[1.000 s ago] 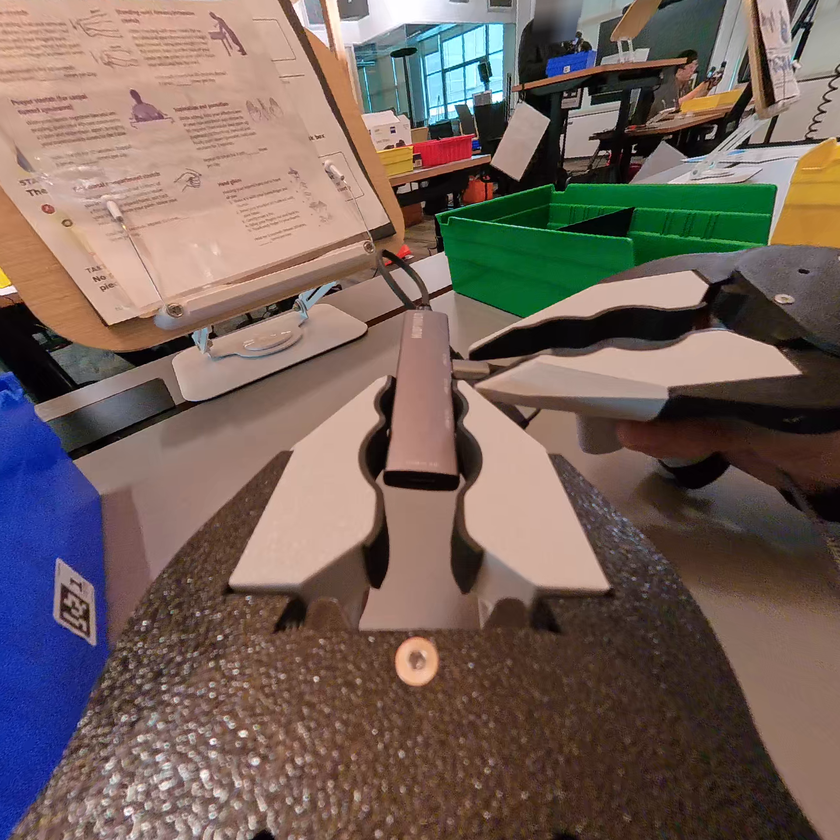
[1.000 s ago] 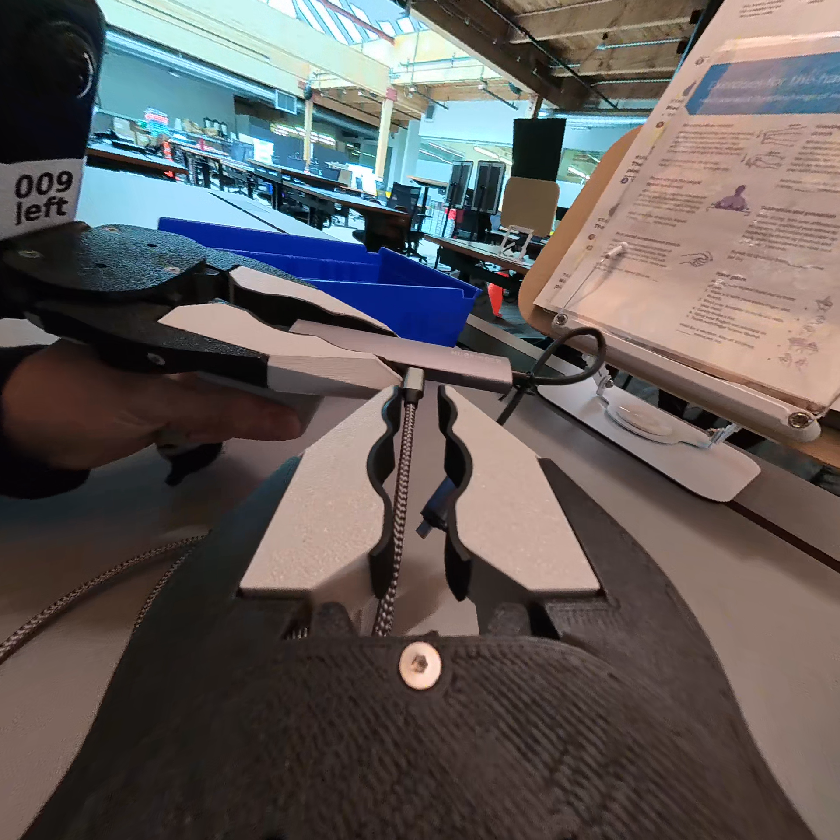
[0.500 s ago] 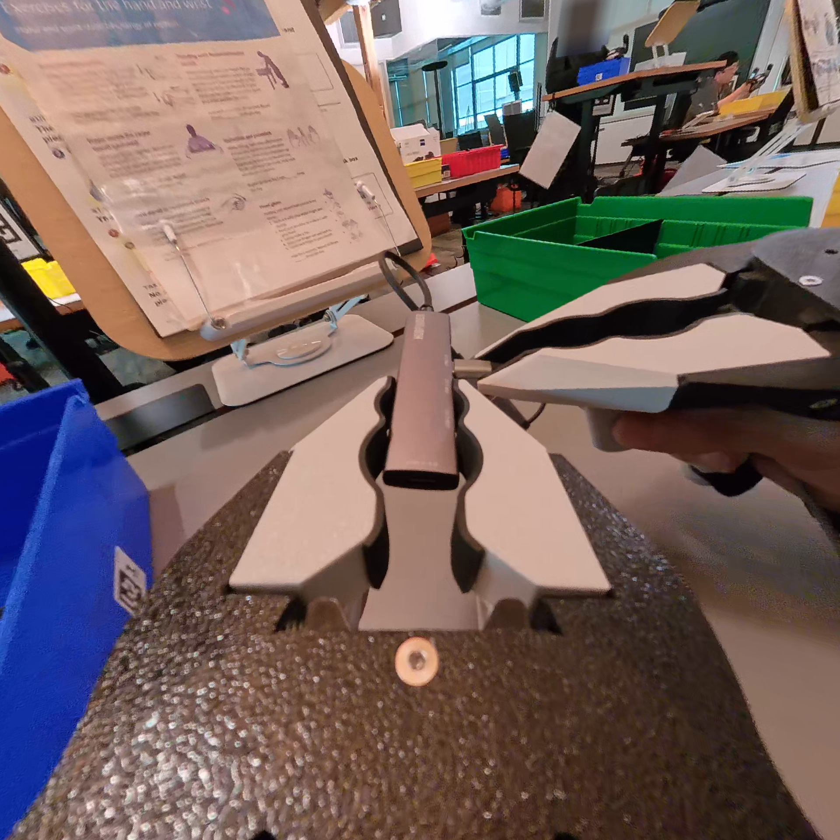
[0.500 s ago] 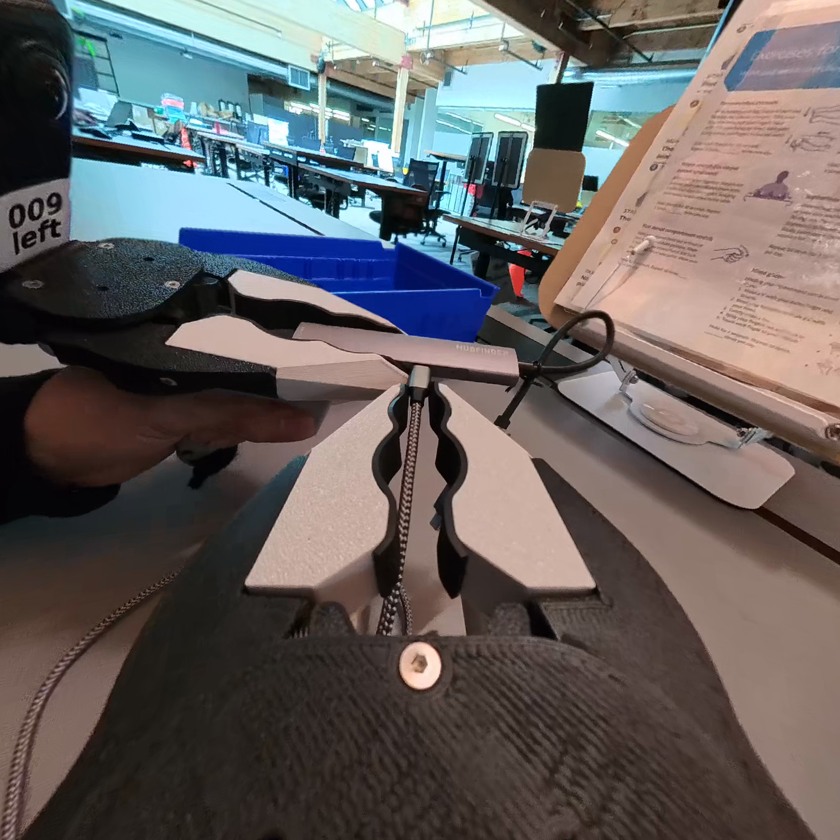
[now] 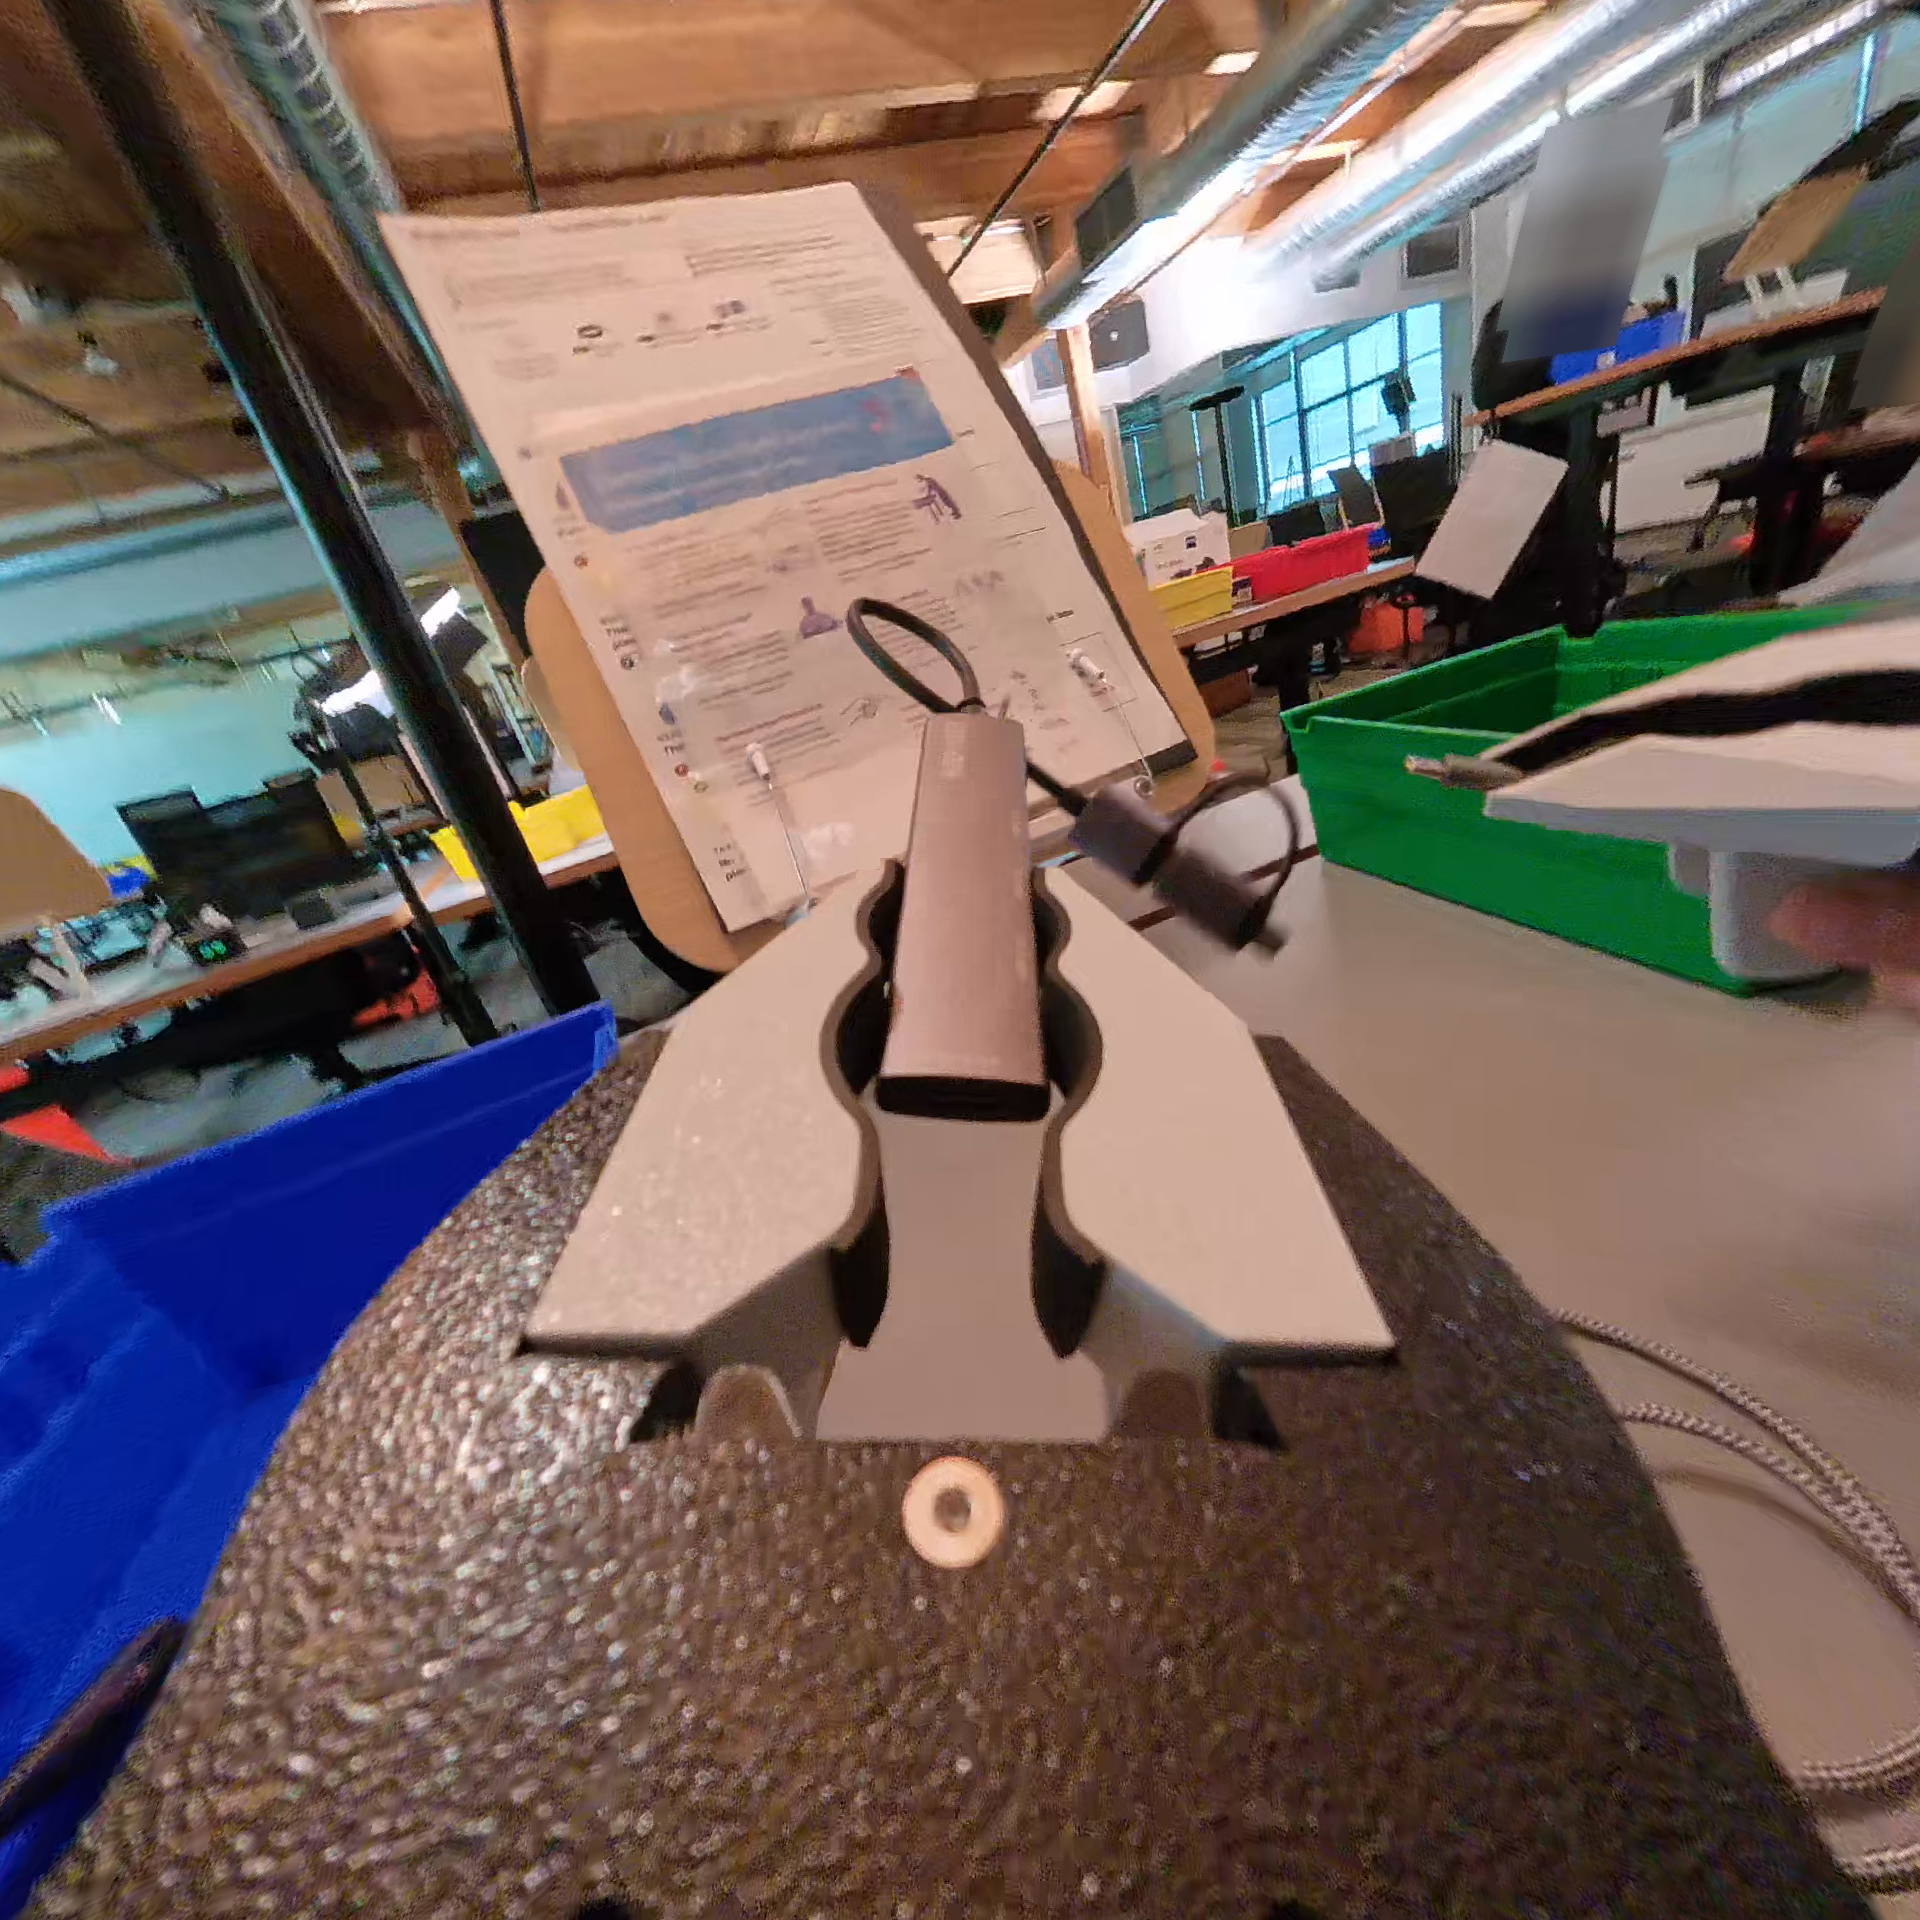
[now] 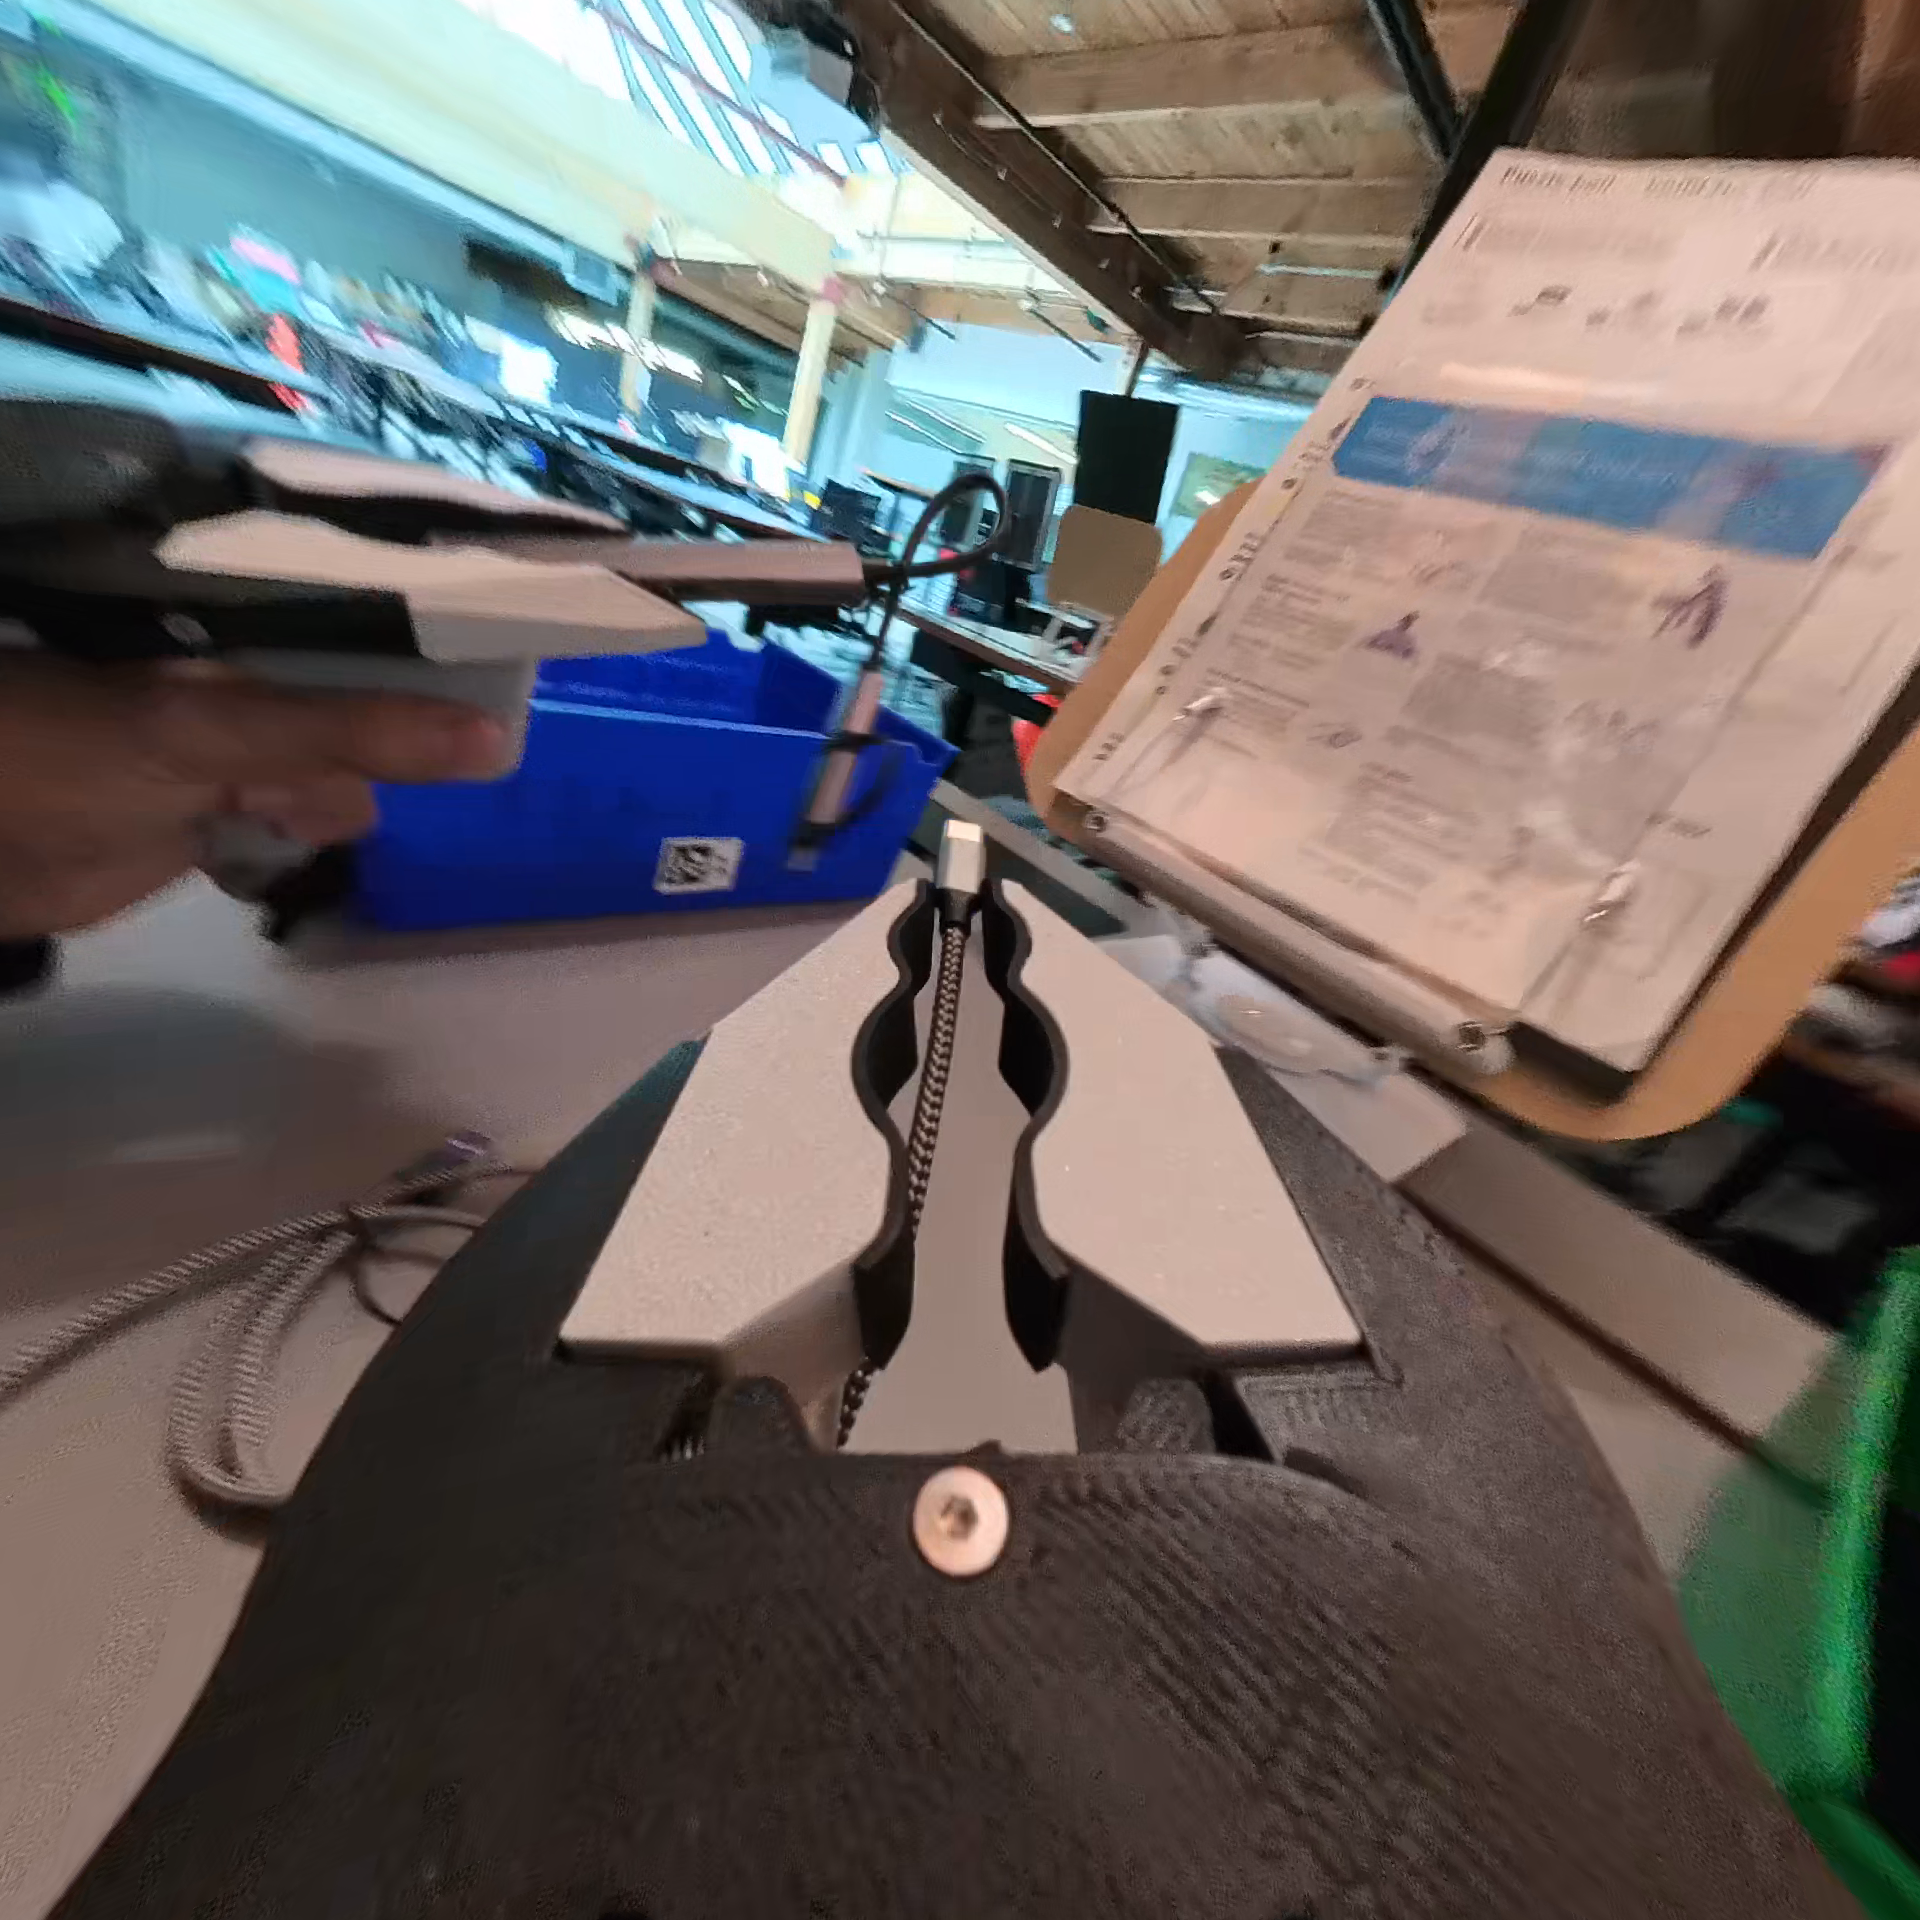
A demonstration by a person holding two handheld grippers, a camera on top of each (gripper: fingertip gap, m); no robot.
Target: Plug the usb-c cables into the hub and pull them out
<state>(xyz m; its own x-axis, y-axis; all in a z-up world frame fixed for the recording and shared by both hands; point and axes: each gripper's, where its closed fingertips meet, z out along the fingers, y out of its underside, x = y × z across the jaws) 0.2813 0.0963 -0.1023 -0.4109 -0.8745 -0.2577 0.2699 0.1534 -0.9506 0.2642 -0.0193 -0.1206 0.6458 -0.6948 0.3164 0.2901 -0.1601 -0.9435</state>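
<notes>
Motion blur is smearing much of the right wrist view, so the printed sheet on the stand [image 6: 1507, 665] is hard to make out. Your left gripper [image 5: 961, 935] is clamping the grey hub [image 5: 966, 914], lifting it off the table [image 5: 1507, 1122]; the hub's own short lead [image 5: 914, 655] is looping above it. Your right gripper [image 6: 951, 904] is pinching the braided usb-c cable [image 6: 935, 1070] just behind its silver plug [image 6: 958, 854], which is sitting apart from the hub. Only the right wrist view is showing the lead's connector [image 6: 836, 774] dangling before the blue bin [image 6: 644, 800]; only the left is showing the green bin [image 5: 1475, 790], cut off by your right gripper.
</notes>
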